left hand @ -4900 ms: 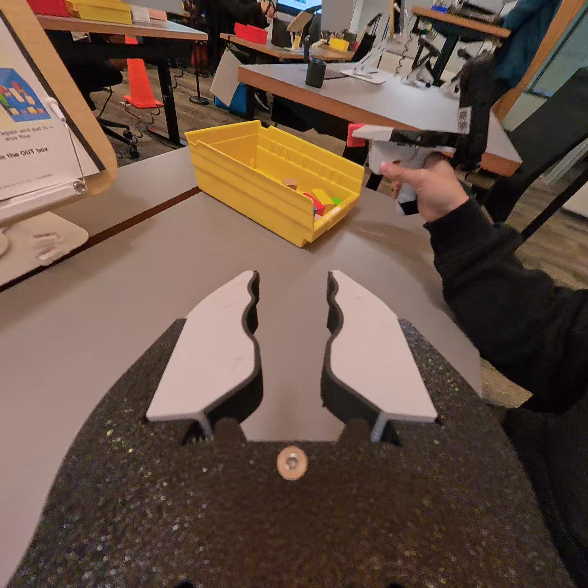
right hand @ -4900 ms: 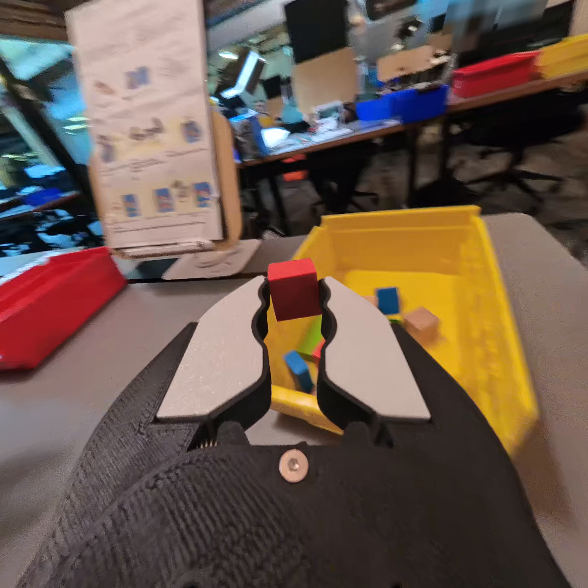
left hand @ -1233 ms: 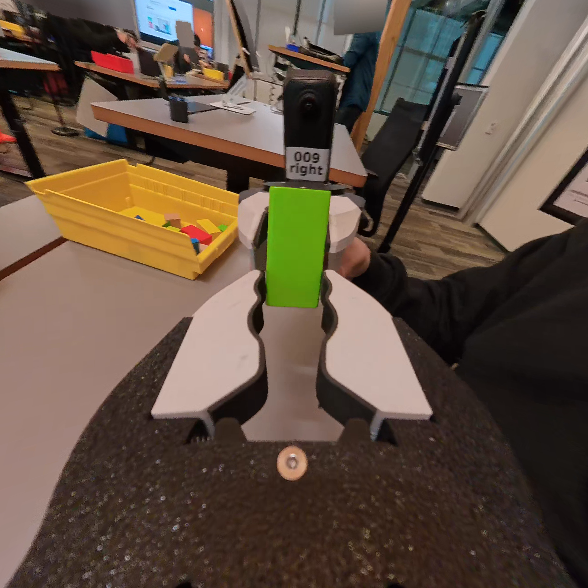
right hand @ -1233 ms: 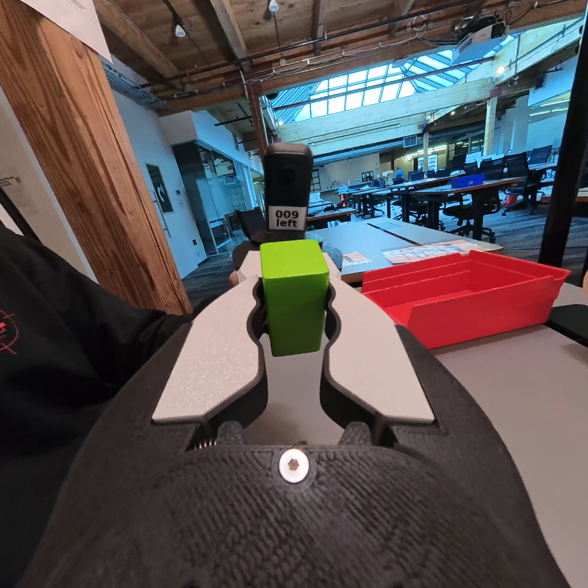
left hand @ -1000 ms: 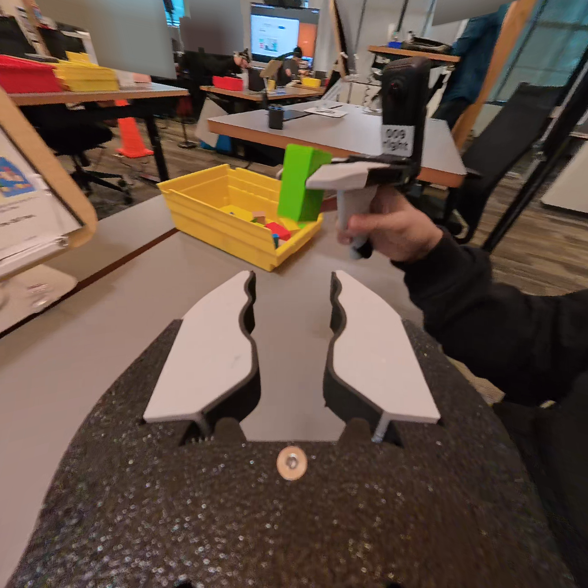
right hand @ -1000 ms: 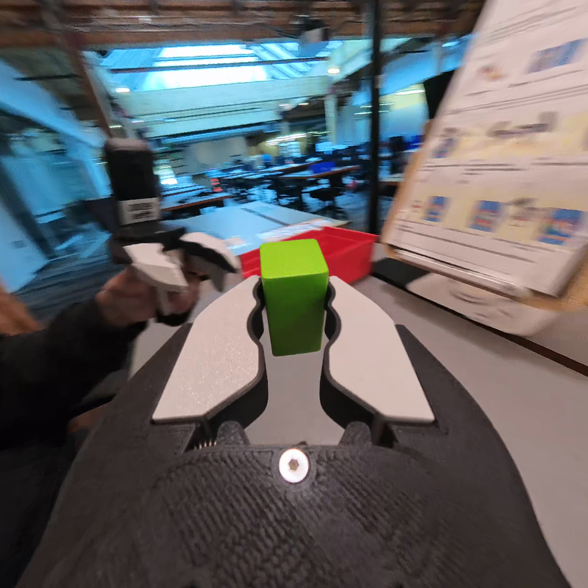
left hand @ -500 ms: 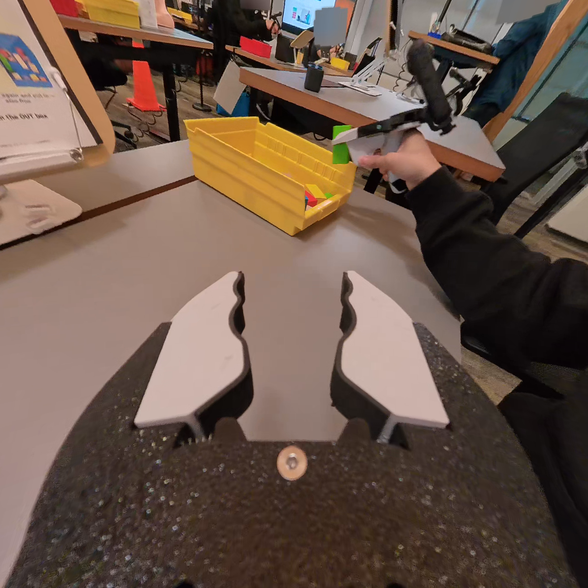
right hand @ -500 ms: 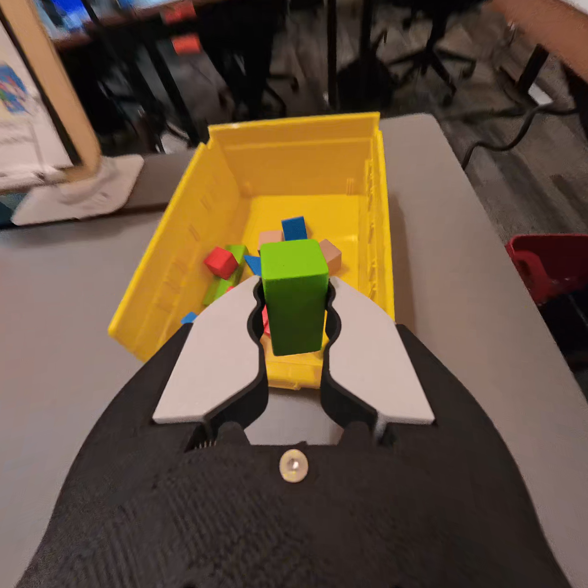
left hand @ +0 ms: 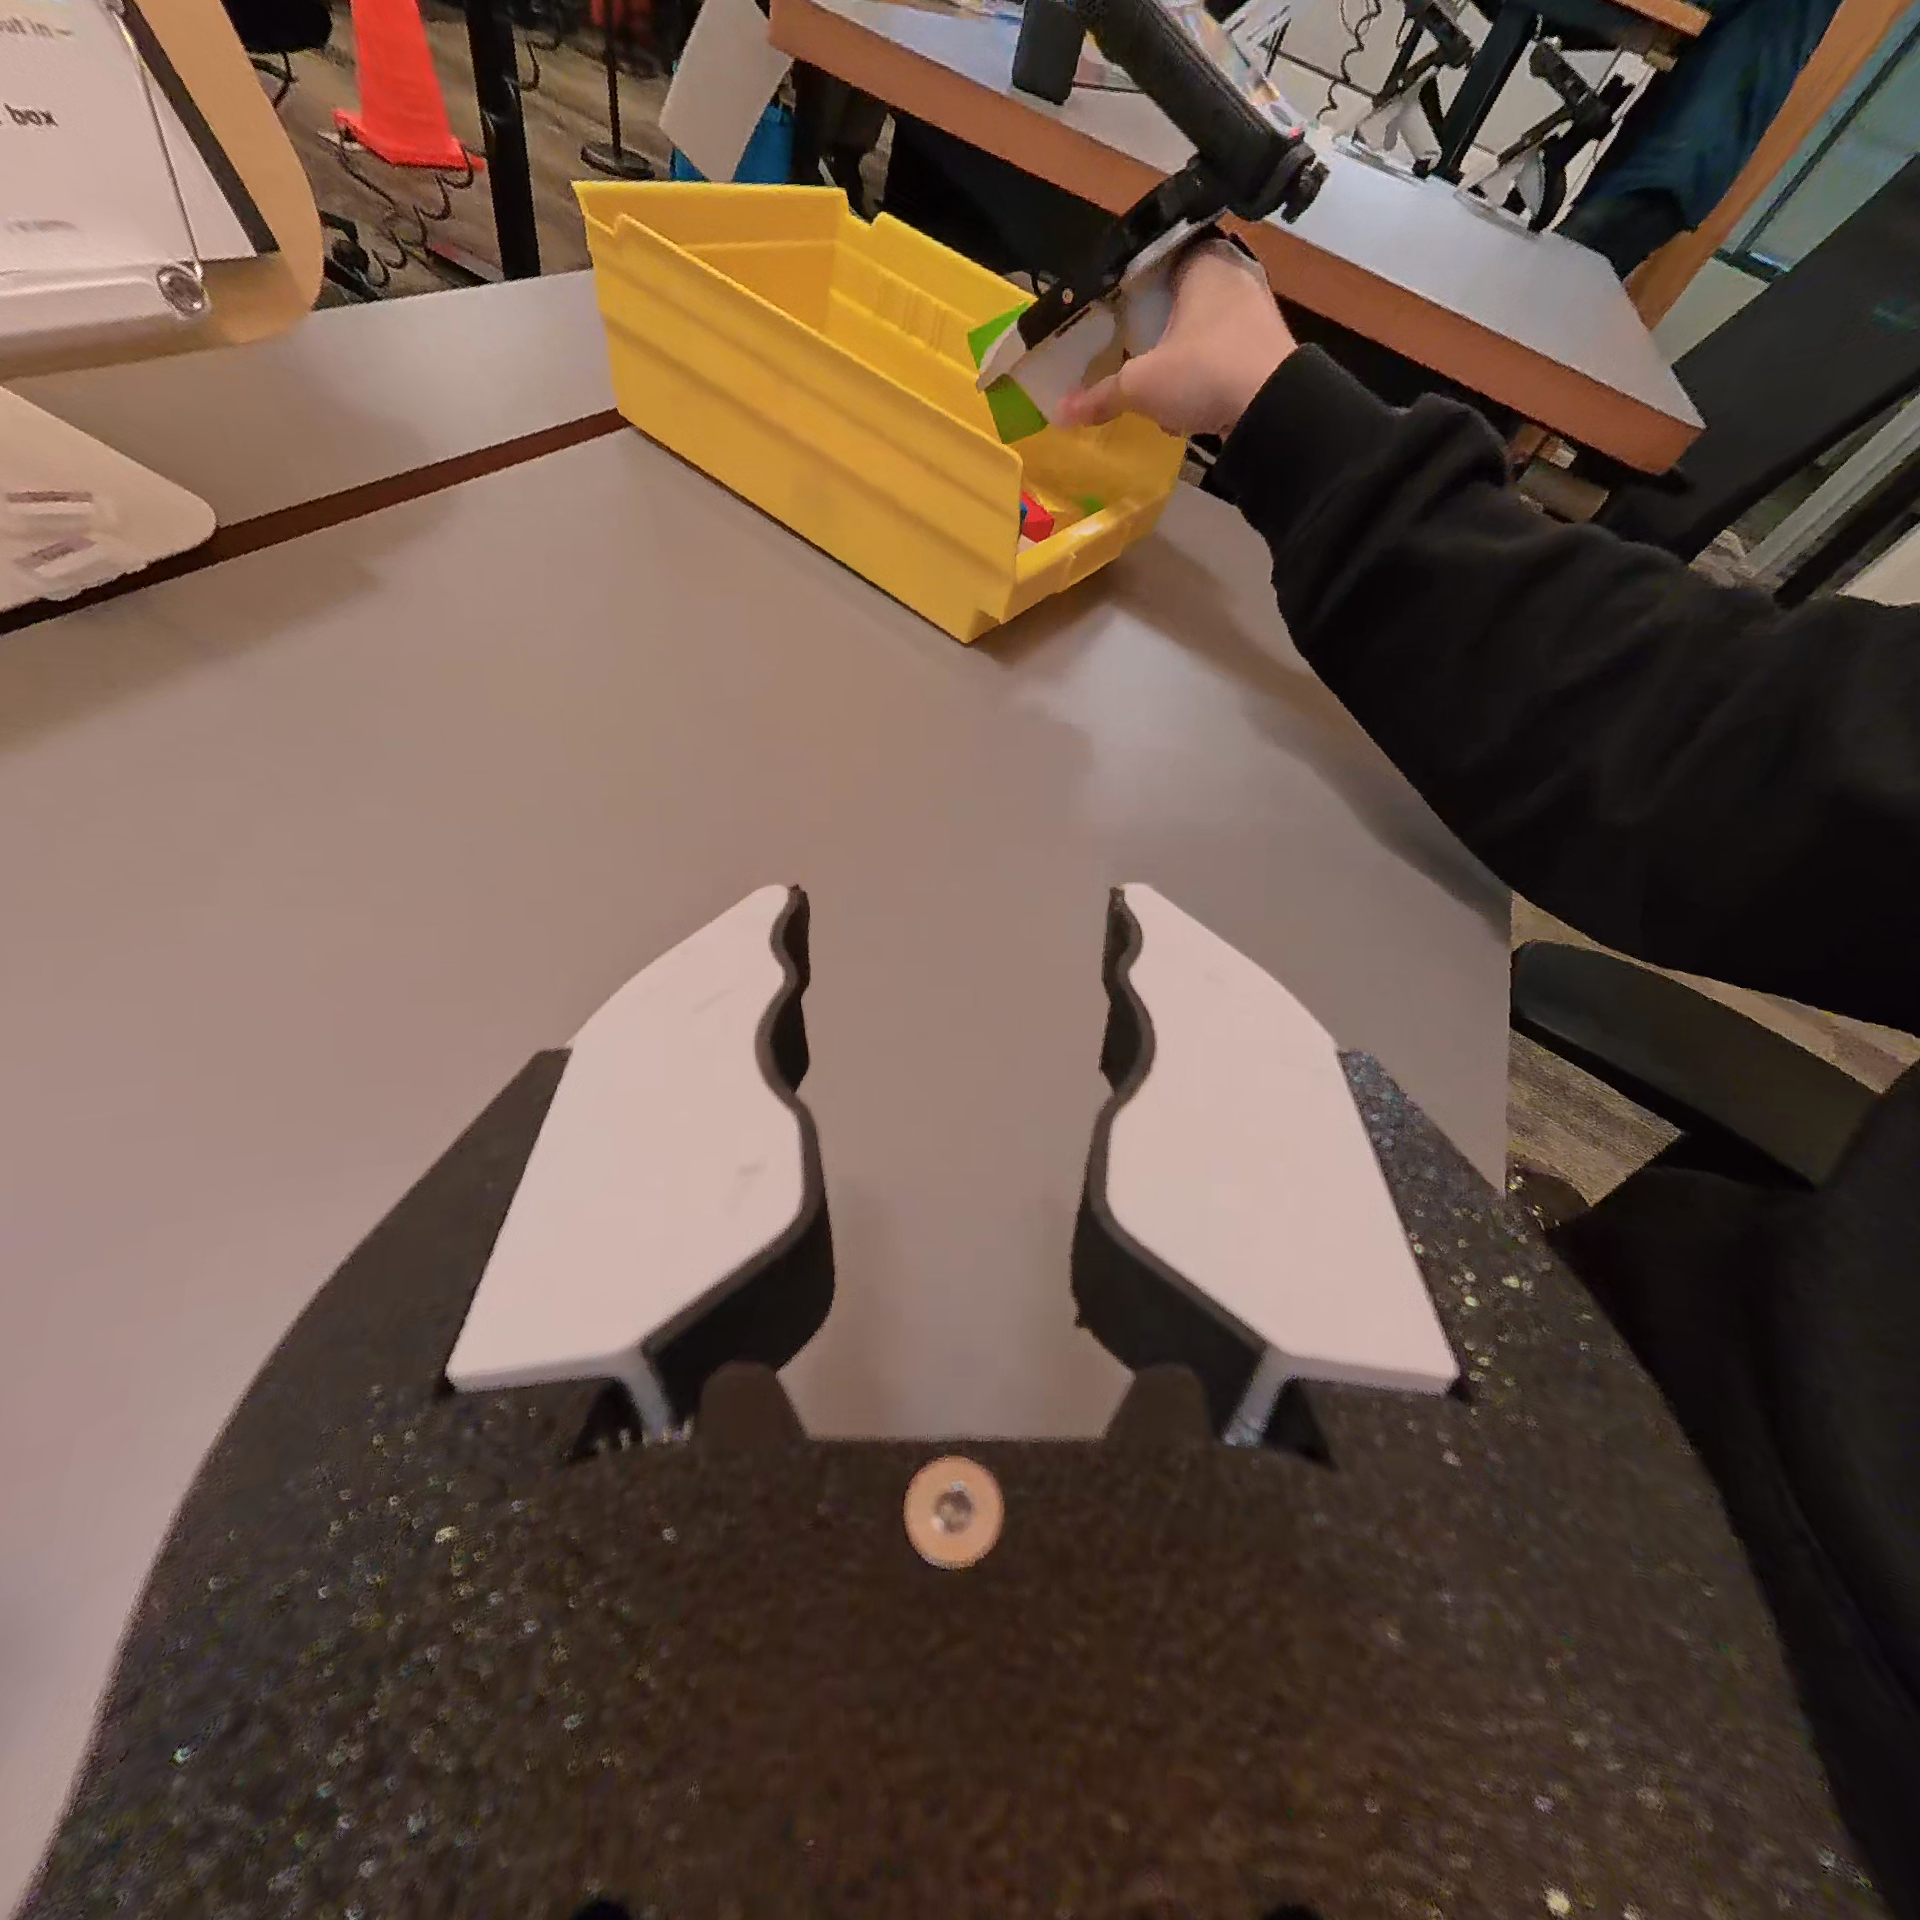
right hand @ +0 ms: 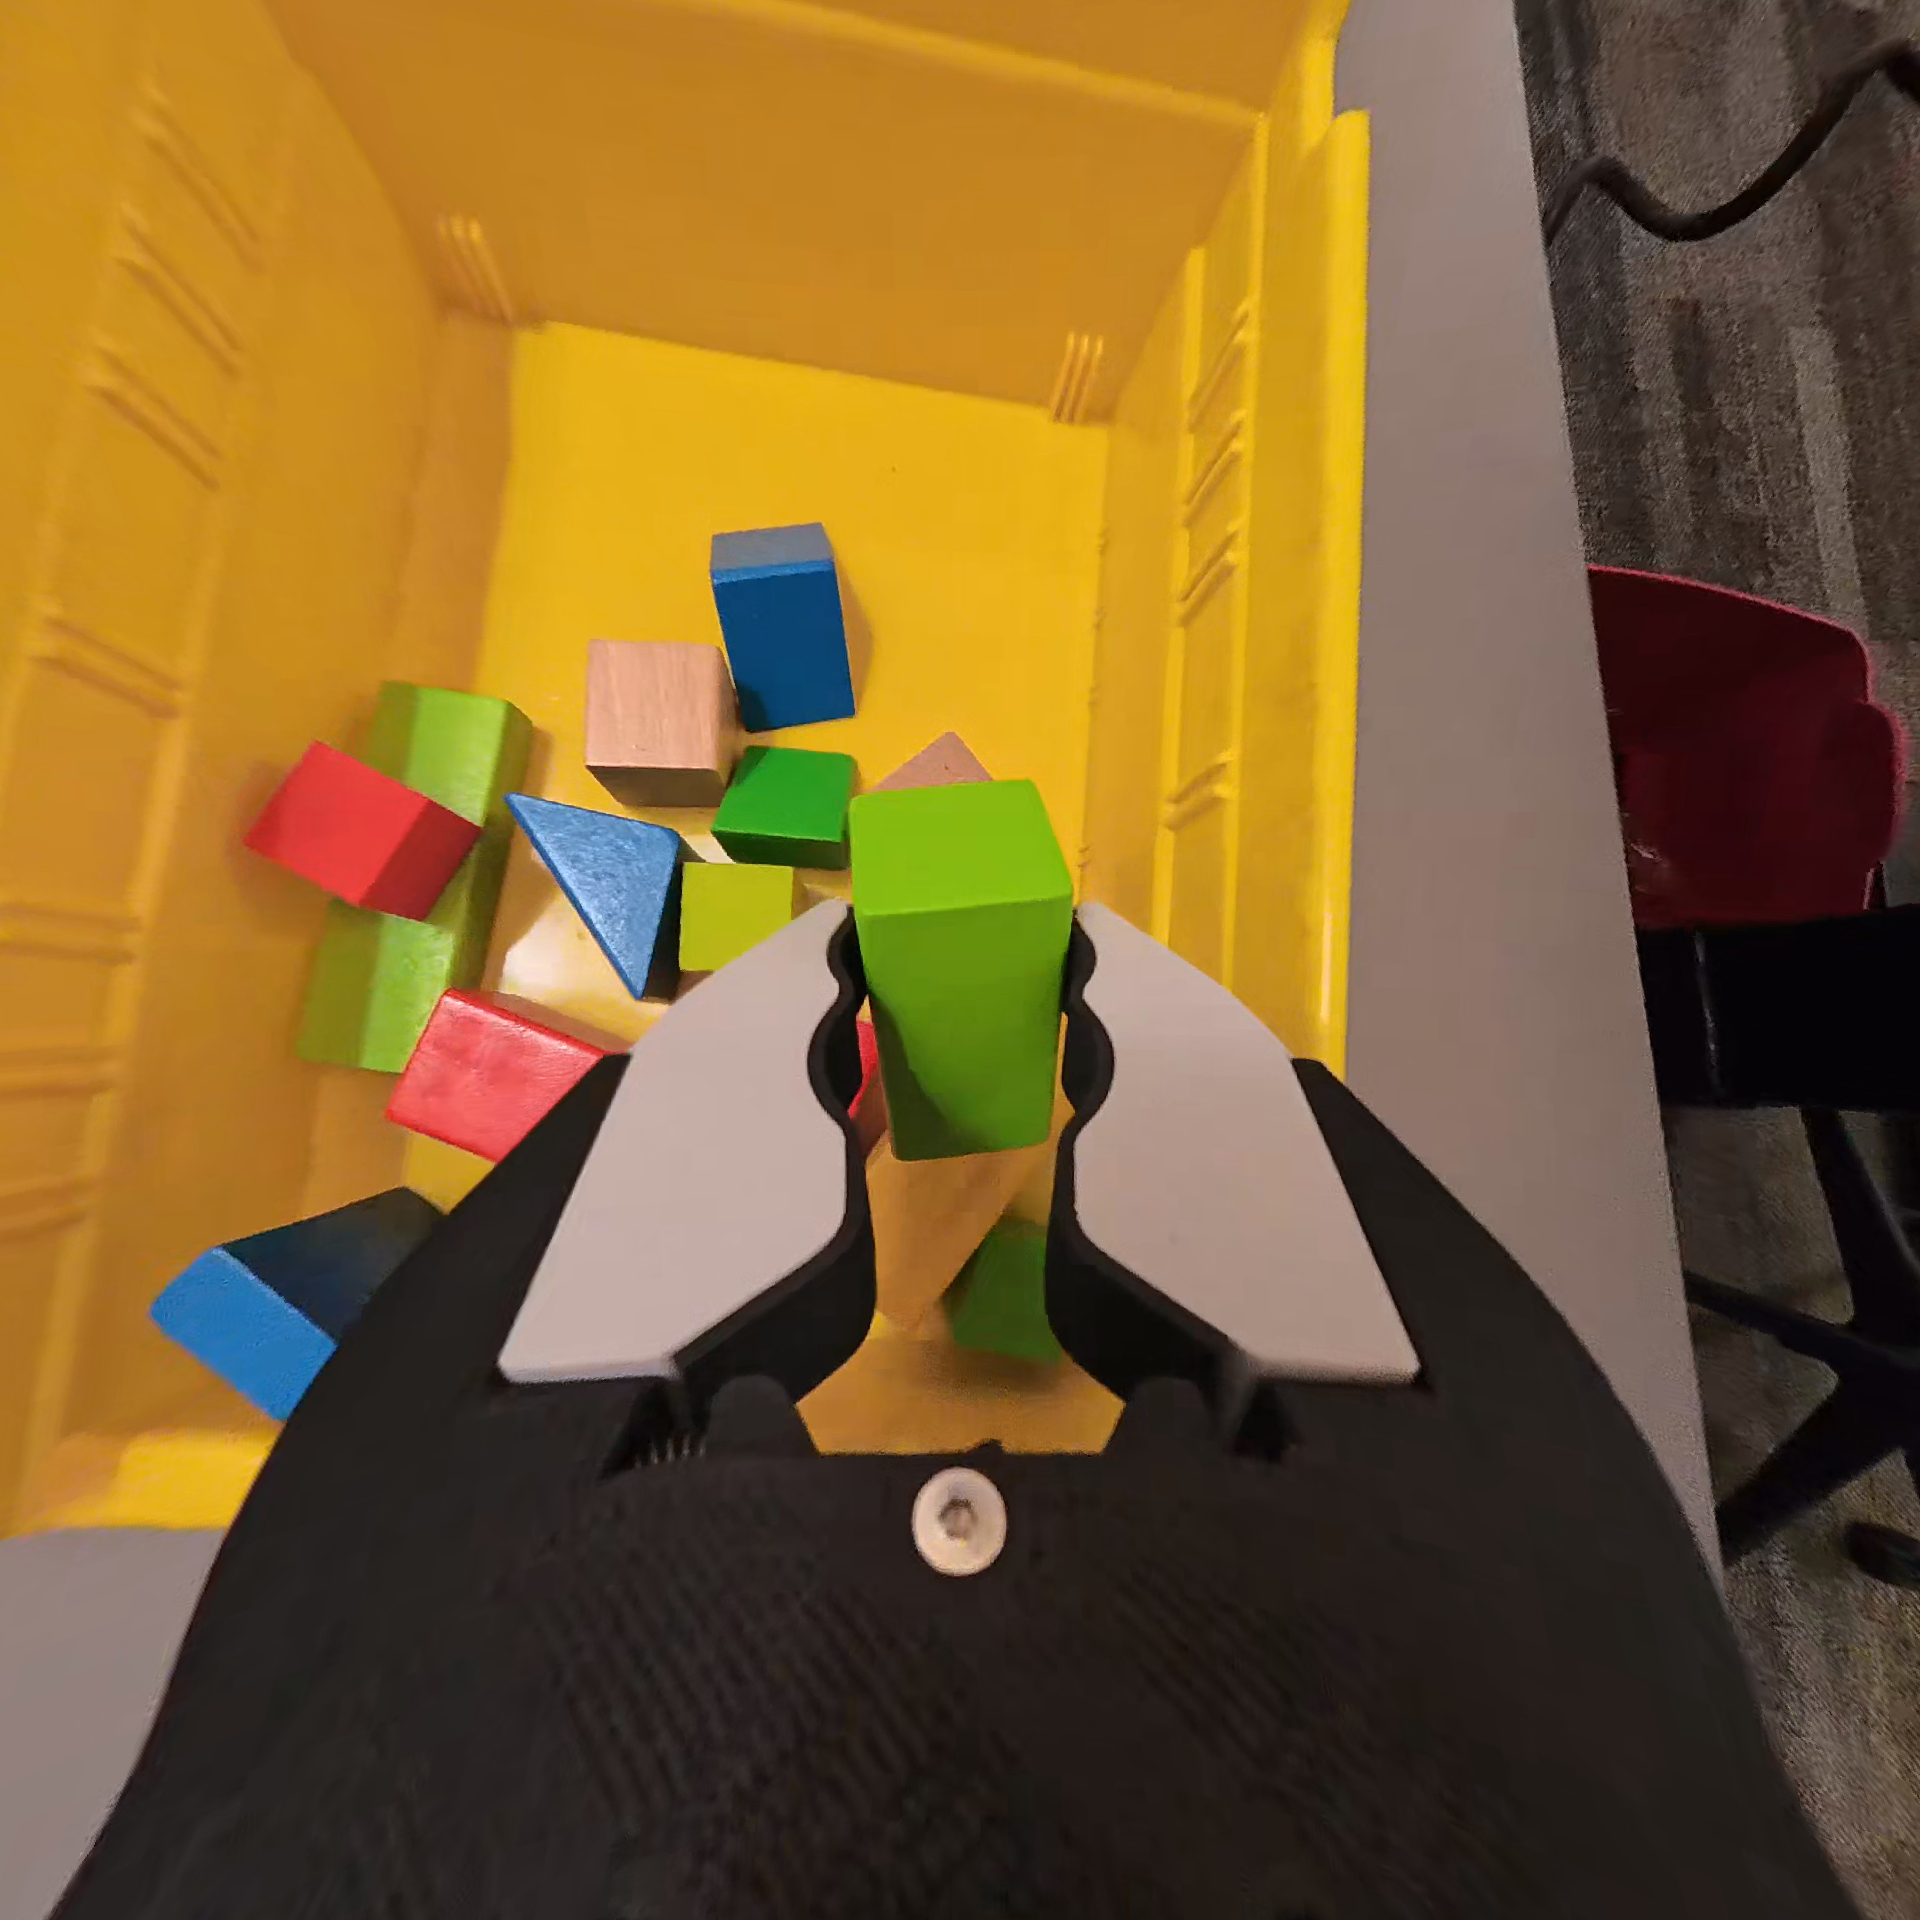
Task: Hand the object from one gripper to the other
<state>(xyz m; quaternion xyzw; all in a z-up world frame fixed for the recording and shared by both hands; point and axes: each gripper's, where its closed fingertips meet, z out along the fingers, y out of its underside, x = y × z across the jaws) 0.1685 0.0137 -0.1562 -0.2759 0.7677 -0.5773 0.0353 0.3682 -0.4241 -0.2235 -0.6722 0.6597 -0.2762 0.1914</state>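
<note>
Each gripper has two pale grey fingers with wavy black pads, set ahead of a silver screw in a black body: speckled foam on the left, ribbed on the right. A black sleeve covers the arm.

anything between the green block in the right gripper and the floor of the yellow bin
Yes. The right gripper clamps the green block above the yellow bin, and loose blocks lie right under it, including a tan one.

Open office workspace, rows of desks, office chair, orange cone
</note>
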